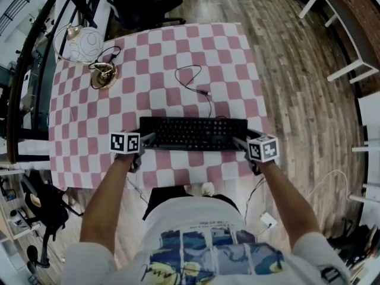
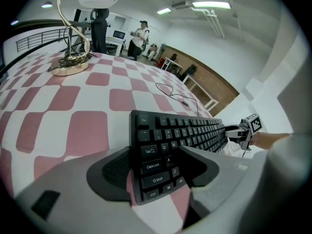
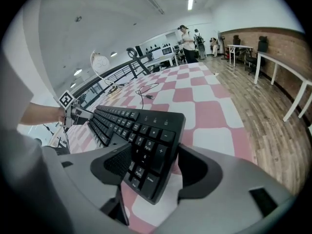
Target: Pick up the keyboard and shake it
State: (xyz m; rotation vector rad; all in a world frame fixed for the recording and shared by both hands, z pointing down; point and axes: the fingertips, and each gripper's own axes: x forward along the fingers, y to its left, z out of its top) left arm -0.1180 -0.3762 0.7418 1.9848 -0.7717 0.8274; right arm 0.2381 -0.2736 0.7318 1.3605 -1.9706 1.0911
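- One black keyboard [image 1: 193,132] lies on the table [image 1: 166,58]. It runs lengthways along the near edge, toward the near right corner. Each short end sits between the fingers of one of the two grippers.
- The left gripper [image 2: 156,155] has the keyboard's left end, the Ctrl and Shift corner, between its two fingers [image 2: 73,184]. One finger stands outside the end edge, with a sliver of the checked cloth [image 2: 87,130] showing between pad and edge. The other finger reaches over the keys near Z.
- Those two fingers are spread wide, and the pads do not squeeze the keyboard.
- The right gripper [image 3: 153,150] has the number-pad end lying slantwise across its gap. One finger overlaps the number keys, and the other stands just beside the end edge.
- Its two fingers are spread wide as well, standing round the keyboard rather than clamped on it.
- Each gripper carries one marker cube [image 1: 124,142], and one bare forearm [image 1: 110,189] leads back from each toward the person.
- One thin black cable [image 1: 190,79] leaves the keyboard's far edge and loops over the middle of the table.
- One lamp [image 1: 83,43], with a white globe and a brass-coloured base, stands at the far left corner.
- Beyond the far edge stands one black office chair [image 1: 148,5].
- One person [image 2: 139,38] stands far off in the room.
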